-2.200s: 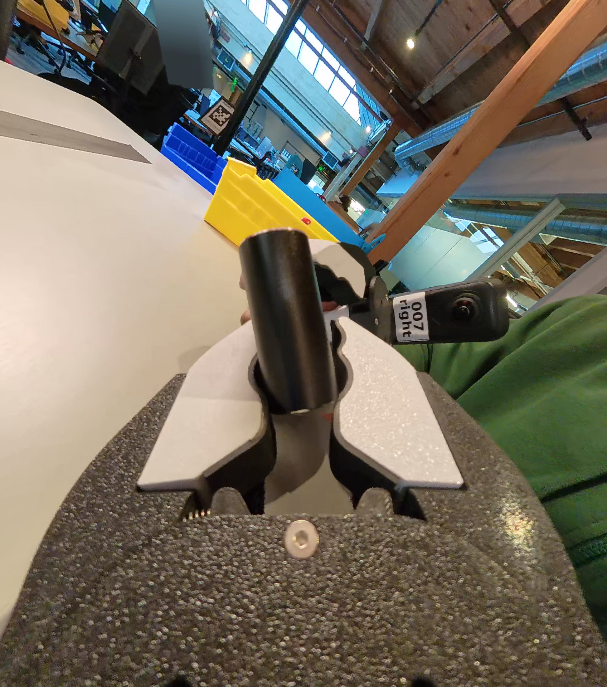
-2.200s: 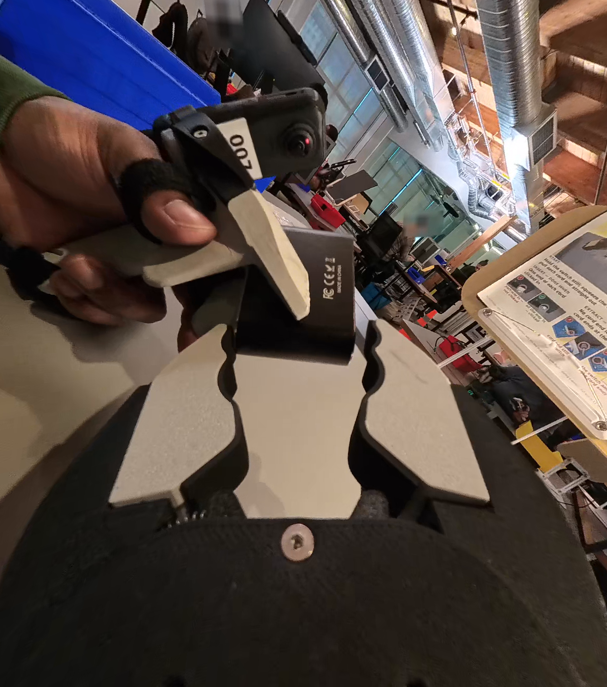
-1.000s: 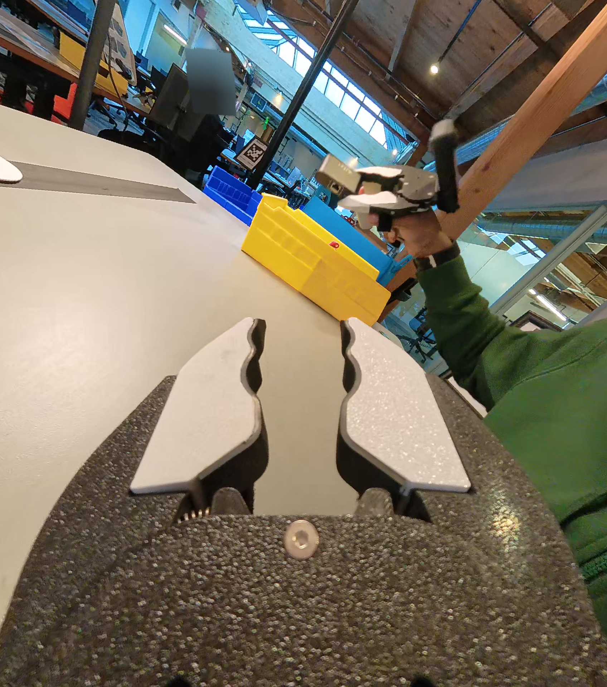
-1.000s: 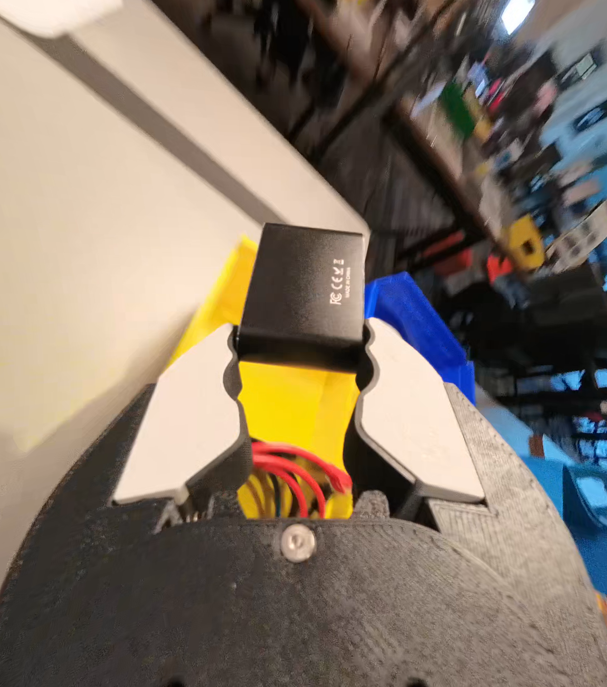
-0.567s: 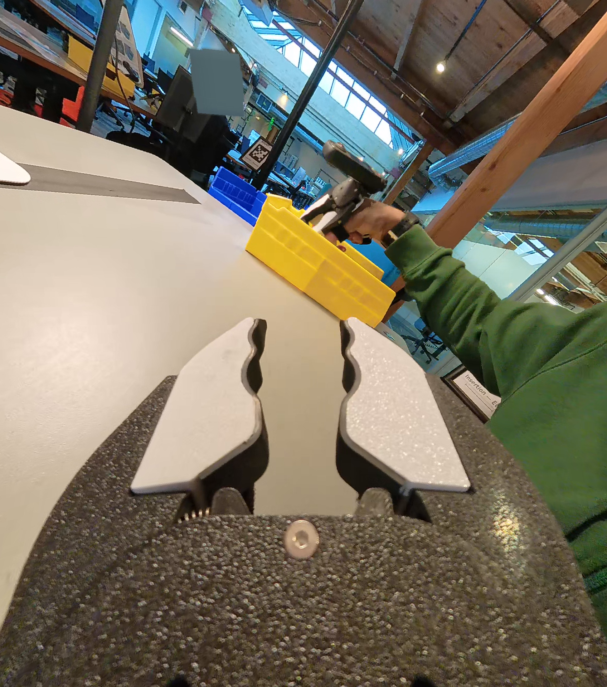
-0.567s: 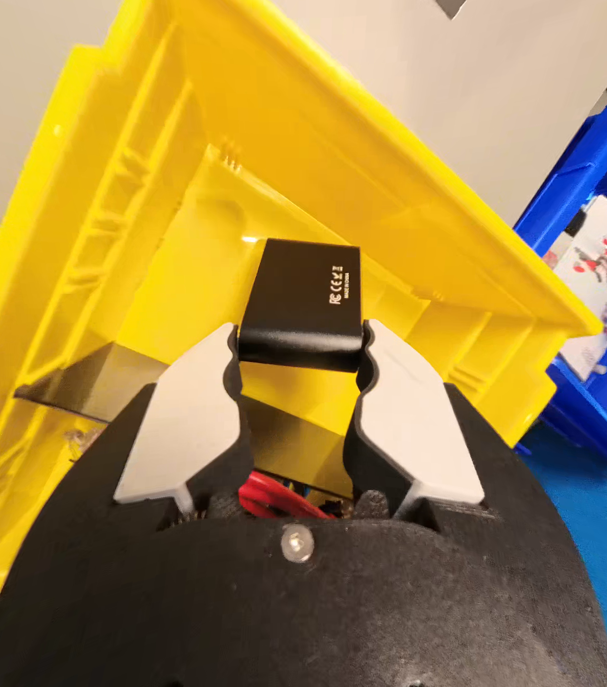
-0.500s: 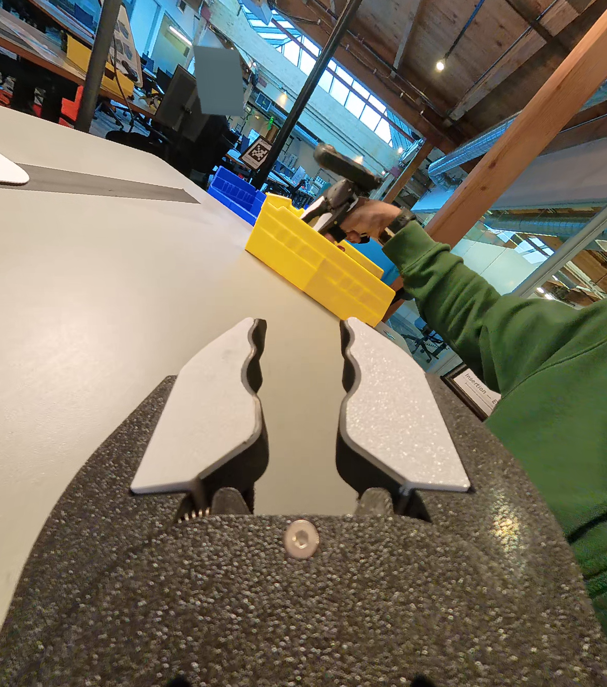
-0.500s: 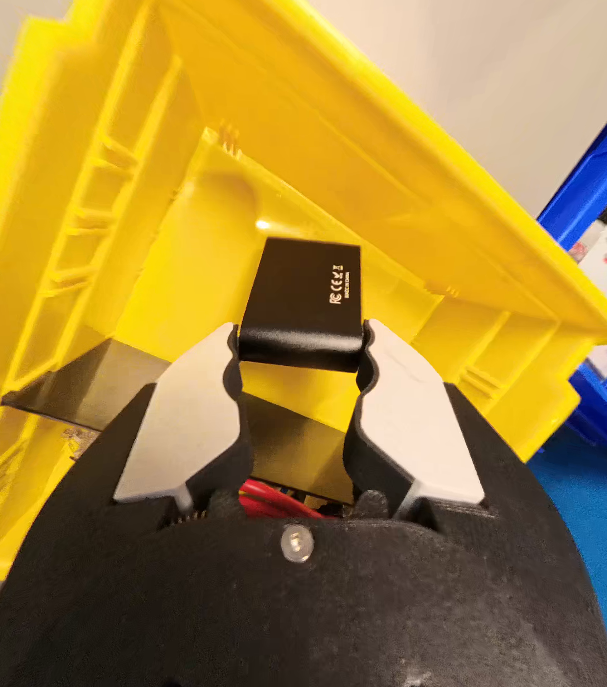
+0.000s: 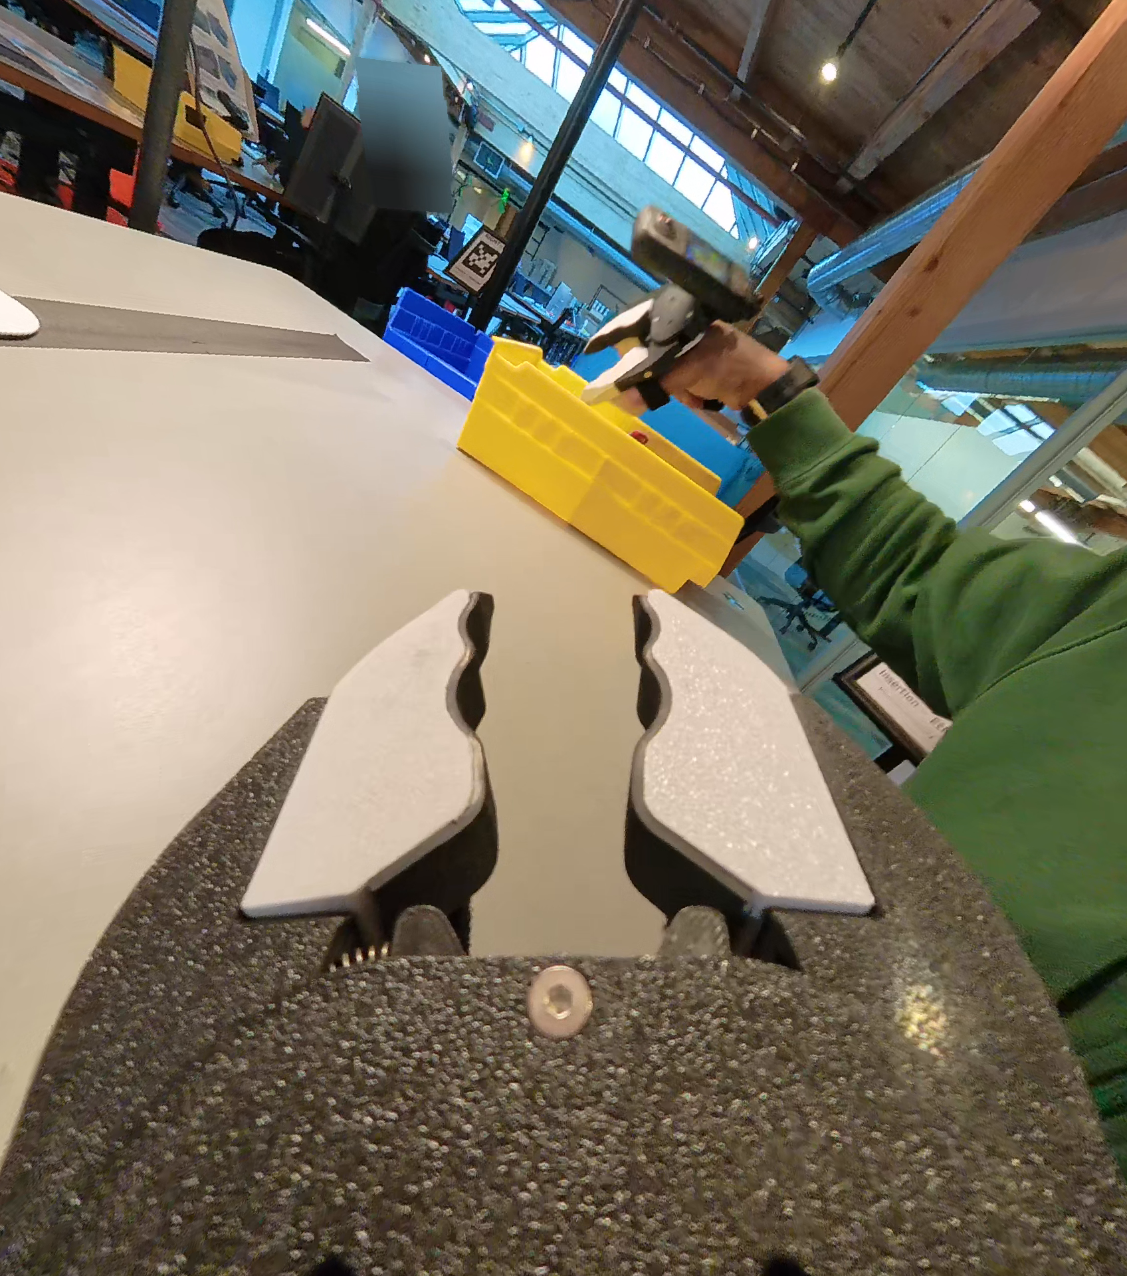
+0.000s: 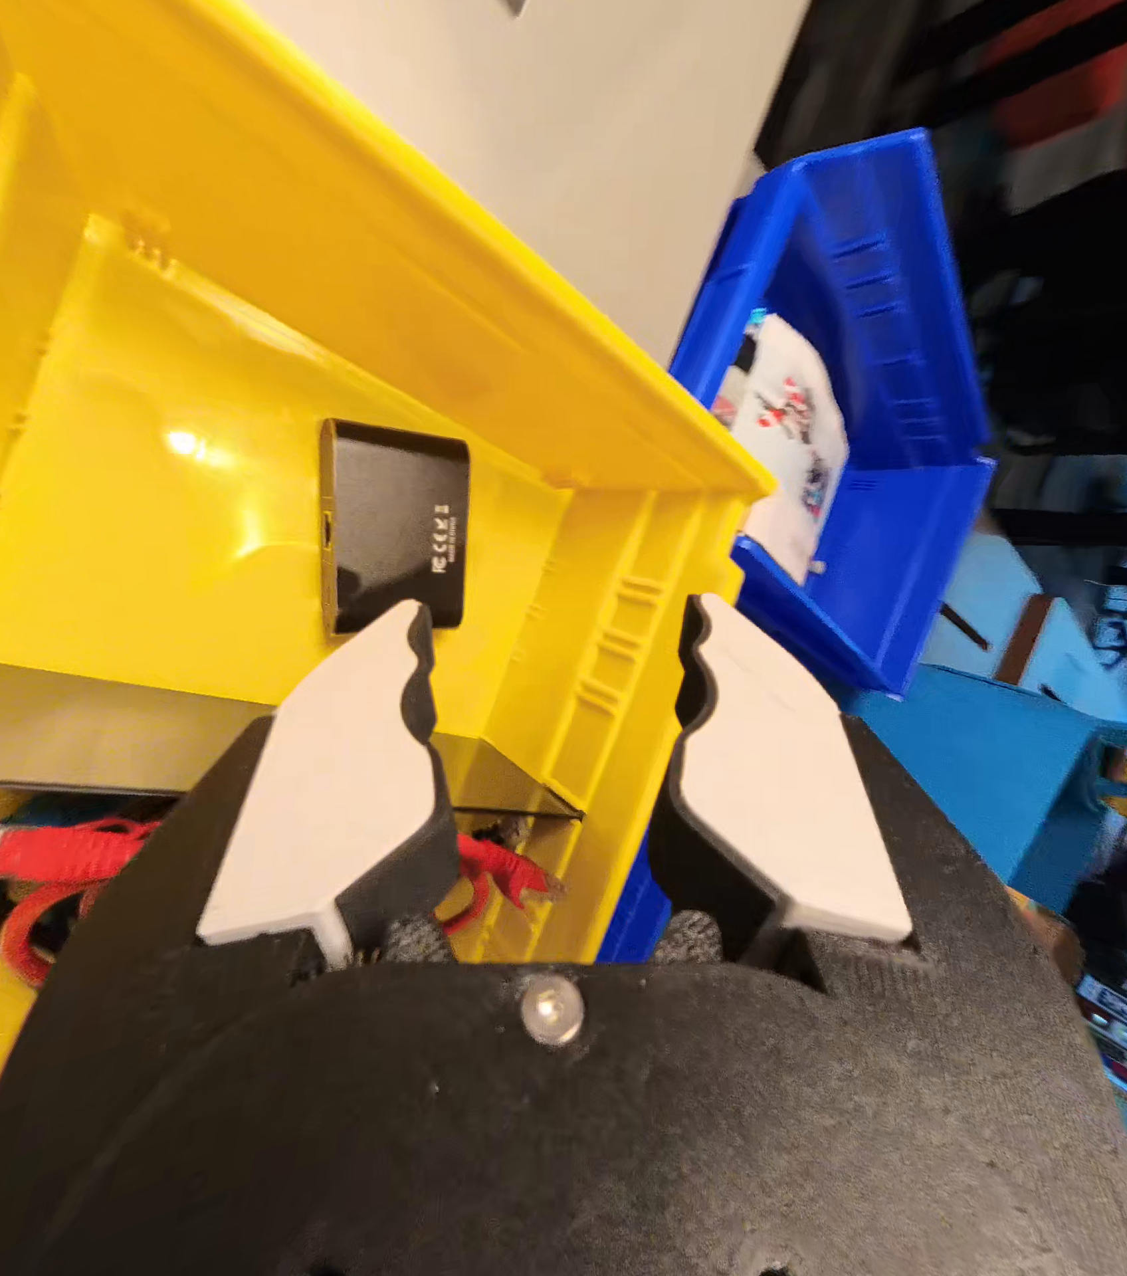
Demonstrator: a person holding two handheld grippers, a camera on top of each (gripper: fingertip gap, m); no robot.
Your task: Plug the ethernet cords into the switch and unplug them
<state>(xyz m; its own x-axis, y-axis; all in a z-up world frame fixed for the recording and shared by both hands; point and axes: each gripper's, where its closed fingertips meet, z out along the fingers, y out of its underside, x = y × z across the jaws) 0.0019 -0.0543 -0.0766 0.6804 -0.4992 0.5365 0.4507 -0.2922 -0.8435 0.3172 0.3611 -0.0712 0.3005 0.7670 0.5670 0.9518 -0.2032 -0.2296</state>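
The small black switch (image 10: 395, 525) lies loose inside the yellow bin (image 10: 409, 290), just beyond the left fingertip of my right gripper (image 10: 555, 607). That gripper is open and empty above the bin. Red ethernet cords (image 10: 43, 849) lie in the bin's near part, one plug end (image 10: 512, 870) showing between the fingers. My left gripper (image 9: 561, 601) is open and empty, low over the grey table (image 9: 167, 552). In the left wrist view the right gripper (image 9: 599, 362) hovers over the yellow bin (image 9: 588, 469).
A blue bin (image 10: 892, 345) with a white printed item (image 10: 788, 428) stands beside the yellow bin; it also shows in the left wrist view (image 9: 429, 331). A dark divider (image 10: 63, 718) crosses the yellow bin. A green sleeve (image 9: 961, 621) fills the right of the left wrist view. Some 50 centimetres of space lies between my two pairs of fingers. It is some 6 centimetres from my right tips to the small black switch (image 10: 395, 525).
My right gripper carried the switch over the yellow bin, opened and let it go; the switch now lies in the bin. My left gripper stays open and still.
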